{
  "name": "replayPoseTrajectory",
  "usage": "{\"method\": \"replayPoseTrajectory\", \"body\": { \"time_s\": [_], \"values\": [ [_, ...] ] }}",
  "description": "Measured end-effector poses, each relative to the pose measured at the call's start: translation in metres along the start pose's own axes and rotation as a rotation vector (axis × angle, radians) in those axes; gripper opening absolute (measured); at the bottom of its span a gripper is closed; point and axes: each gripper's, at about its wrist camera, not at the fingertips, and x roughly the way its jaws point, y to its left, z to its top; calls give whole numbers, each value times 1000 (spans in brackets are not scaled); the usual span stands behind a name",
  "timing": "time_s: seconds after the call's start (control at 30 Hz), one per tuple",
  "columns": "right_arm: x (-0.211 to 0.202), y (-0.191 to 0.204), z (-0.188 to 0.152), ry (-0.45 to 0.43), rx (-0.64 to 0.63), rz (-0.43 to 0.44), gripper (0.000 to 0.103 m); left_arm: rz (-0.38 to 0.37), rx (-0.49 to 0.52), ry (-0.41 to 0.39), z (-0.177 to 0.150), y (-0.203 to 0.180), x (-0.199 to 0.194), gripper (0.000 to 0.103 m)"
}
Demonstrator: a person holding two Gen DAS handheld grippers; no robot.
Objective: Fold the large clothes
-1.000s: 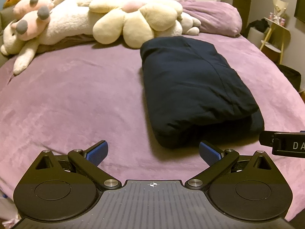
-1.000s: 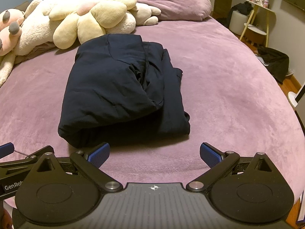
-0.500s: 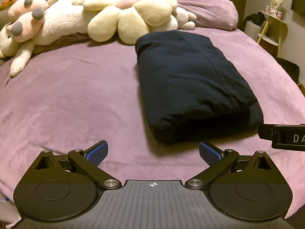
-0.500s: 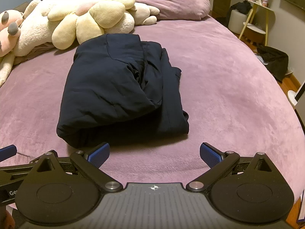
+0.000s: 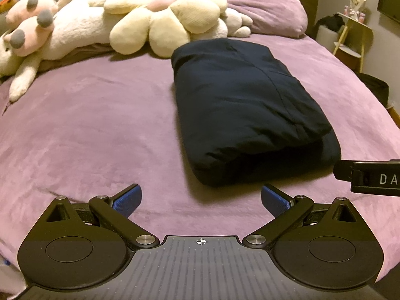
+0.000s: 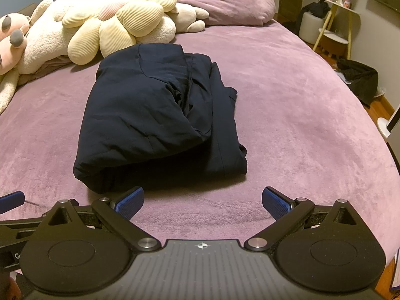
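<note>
Folded navy garment [image 5: 247, 110] at frame centre on purple bed [image 5: 87, 135] (plush toys [image 5: 105, 22] upper left), left gripper [image 5: 201, 197] and right gripper [image 6: 203, 201] low, jaws wide, empty.

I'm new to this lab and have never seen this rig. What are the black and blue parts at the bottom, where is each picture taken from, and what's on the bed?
Each picture comes from a camera mounted on a handheld two-finger gripper, looking forward along its blue fingers. One shows the left gripper, the other the right gripper. Both are open and hold nothing. On the purple bed lies a folded dark navy garment, with plush toys behind it.
</note>
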Motion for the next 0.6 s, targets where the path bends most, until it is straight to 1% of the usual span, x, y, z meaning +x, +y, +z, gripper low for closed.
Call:
{"method": "replayPoseTrajectory", "body": {
  "time_s": [0.2,0.4,0.6],
  "values": [
    [0,0,0,0,0,0,101,-12,-16,11,0,0,0,103],
    [0,0,0,0,0,-2,101,-17,-12,-10,-1,0,-2,103],
    [0,-1,-1,0,6,-7,101,8,41,-11,-2,-7,-1,103]
  ]
}}
